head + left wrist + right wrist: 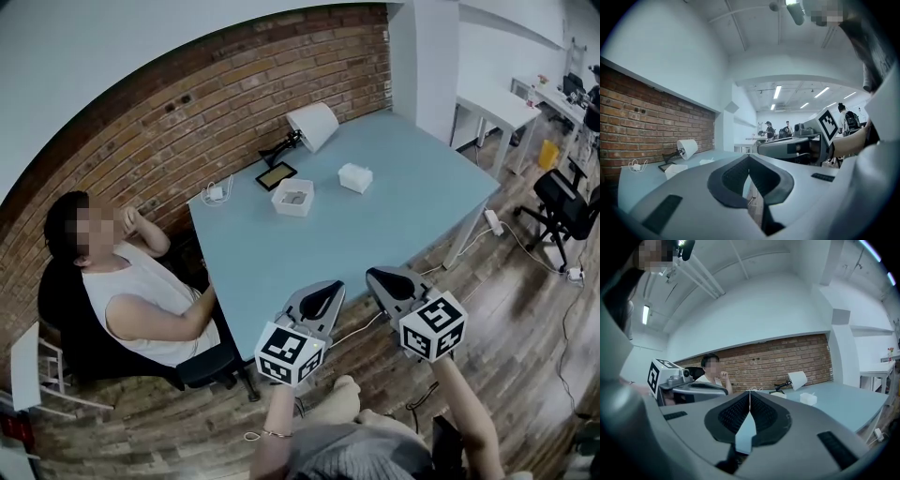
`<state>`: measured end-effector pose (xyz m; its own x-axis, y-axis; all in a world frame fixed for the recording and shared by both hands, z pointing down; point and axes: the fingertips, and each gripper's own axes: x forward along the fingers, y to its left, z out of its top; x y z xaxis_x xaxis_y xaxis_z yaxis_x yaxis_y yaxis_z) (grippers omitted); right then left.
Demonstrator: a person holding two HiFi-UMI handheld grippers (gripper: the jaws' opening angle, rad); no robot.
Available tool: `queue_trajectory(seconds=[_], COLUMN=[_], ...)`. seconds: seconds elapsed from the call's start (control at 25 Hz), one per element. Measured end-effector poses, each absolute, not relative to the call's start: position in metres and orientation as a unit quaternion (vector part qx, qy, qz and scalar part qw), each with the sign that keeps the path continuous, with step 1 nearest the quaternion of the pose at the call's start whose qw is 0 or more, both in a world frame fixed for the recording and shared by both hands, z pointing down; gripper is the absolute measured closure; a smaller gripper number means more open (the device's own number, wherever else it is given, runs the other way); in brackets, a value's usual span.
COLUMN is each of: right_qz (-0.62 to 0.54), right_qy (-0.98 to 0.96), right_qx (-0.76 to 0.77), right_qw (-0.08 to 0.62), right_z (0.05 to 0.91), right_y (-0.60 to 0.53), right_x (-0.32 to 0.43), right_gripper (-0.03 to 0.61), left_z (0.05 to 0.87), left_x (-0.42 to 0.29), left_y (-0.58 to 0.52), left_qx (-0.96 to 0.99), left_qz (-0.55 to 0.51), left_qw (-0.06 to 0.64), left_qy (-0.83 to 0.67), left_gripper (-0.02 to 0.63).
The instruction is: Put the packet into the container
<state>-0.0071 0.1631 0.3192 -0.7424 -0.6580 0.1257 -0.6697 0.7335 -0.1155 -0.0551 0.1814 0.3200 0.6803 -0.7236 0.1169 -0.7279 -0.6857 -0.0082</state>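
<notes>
a seated person (pixel 141 300) beside the table (pixel 394 225), lamp (pixel 314 125) on it.

Head view overhead, steep; gripper views level across table (pixel 394 216) (shared).

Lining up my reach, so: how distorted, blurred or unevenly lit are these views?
Head view: heavy fisheye, brick wall bows into an arc; blue table evenly lit, sharp. Left gripper view: black vignetted corners, bright ceiling strip lights. Right gripper view: same curvature, lamp sharp.

Near table (pixel 356 248) half open, lamp (pixel 314 126), container (pixel 292 210), packet (pixel 355 177) at far end, person (pixel 141 300) left
</notes>
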Motion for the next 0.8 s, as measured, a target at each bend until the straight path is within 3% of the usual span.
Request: queue_trajectory(seconds=[0.8], right_qz=[0.081], right_qy=[-0.926], right_qx=[0.367], right_qw=[0.042], right_z=[0.327], right_y=[-0.002], right_x=[0.014], right_gripper=[0.565], left_z=[0.332], left_x=[-0.015], left_y=[0.016], left_qx=[0.938], left_qz=[0.067], left_qw=[0.02], left_qy=[-0.341], left_gripper=[0.604])
